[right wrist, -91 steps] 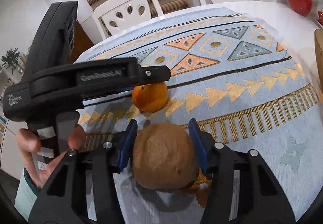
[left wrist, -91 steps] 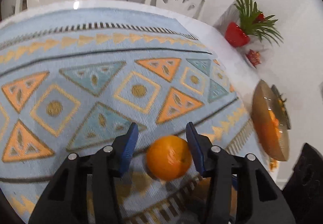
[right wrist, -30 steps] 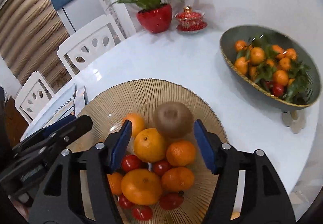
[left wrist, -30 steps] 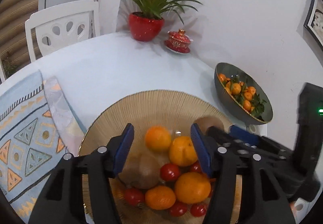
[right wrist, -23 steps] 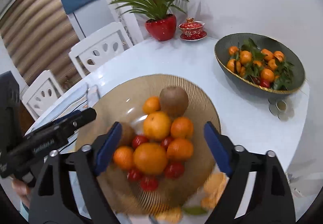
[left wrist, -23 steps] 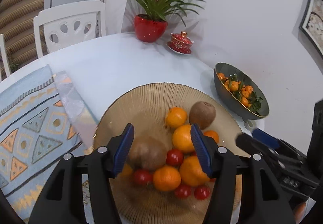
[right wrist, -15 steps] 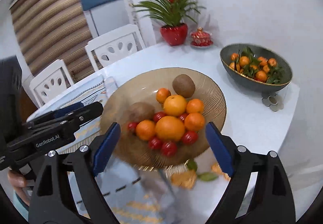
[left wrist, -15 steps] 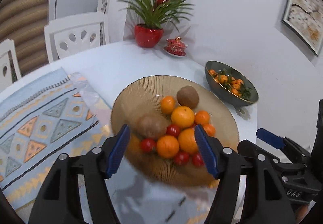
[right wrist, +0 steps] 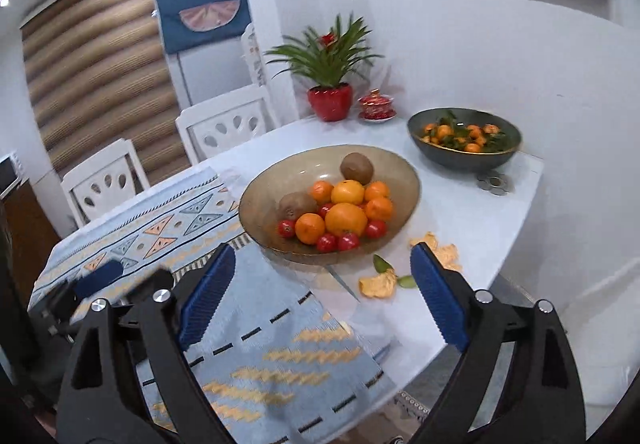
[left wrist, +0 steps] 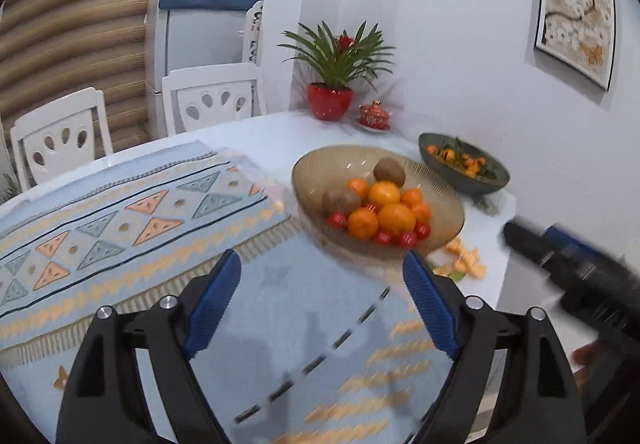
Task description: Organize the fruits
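A ribbed amber glass bowl (left wrist: 316, 164) (right wrist: 276, 180) on the white table holds oranges (left wrist: 396, 218) (right wrist: 346, 219), two kiwis (left wrist: 389, 171) (right wrist: 357, 168) and small red tomatoes (right wrist: 348, 242). My left gripper (left wrist: 322, 276) hangs open and empty above the patterned cloth, well short of the bowl. Just as empty and open, my right gripper (right wrist: 320, 272) is held back over the cloth's near corner. The right tool shows blurred at the left wrist view's right edge (left wrist: 576, 268); the left tool shows at the right wrist view's left edge (right wrist: 100, 284).
A dark bowl of mandarins with leaves (right wrist: 464, 138) stands behind the amber bowl, near the wall. Orange peel and leaves (right wrist: 380, 284) lie on the bare table in front. A red potted plant (right wrist: 330, 100), a red lidded cup (right wrist: 376, 104) and white chairs (right wrist: 224, 128) ring the table's far side.
Three seconds ago the left gripper held an orange and the right a kiwi; both fruits now lie in the amber bowl. Both grippers have opened wider and drawn back and up from it.
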Demonstrator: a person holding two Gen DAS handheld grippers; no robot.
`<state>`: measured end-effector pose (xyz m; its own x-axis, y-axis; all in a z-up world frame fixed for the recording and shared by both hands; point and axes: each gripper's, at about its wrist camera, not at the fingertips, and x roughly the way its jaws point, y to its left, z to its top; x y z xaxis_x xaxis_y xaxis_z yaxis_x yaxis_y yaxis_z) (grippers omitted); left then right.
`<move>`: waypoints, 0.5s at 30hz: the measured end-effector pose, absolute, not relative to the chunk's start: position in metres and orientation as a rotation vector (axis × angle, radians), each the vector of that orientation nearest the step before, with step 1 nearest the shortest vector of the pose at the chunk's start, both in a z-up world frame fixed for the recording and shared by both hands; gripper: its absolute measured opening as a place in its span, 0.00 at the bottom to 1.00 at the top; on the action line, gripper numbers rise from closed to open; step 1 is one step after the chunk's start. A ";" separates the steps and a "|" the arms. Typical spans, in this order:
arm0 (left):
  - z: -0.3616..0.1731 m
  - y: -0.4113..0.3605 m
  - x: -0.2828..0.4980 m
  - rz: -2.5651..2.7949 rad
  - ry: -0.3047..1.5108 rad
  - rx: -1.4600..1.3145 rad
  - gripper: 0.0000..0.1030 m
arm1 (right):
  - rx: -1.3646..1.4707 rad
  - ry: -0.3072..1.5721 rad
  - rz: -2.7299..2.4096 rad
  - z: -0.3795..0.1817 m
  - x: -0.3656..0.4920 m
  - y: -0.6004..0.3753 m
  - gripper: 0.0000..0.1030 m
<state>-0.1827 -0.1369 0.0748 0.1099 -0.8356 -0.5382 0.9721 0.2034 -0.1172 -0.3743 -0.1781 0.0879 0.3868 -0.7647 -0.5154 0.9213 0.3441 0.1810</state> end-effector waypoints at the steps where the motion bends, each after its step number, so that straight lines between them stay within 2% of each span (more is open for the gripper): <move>1: 0.071 -0.133 -0.184 -1.346 0.548 0.309 0.80 | 0.492 0.370 -1.138 0.087 -0.375 -0.174 0.90; 3: 0.063 -0.125 -0.183 -1.324 0.534 0.324 0.80 | 0.506 0.387 -1.141 0.083 -0.373 -0.169 0.90; 8: 0.048 -0.109 -0.178 -1.267 0.495 0.335 0.91 | 0.487 0.446 -1.164 0.068 -0.360 -0.157 0.90; 15: 0.021 -0.103 -0.183 -1.249 0.452 0.397 0.95 | 0.430 0.506 -1.212 0.053 -0.349 -0.147 0.91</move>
<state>-0.1828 -0.1030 0.0209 0.2502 -0.8094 -0.5312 0.9619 0.2702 0.0413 -0.3489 -0.1467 0.0530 0.2657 -0.7690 -0.5814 0.9541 0.2963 0.0441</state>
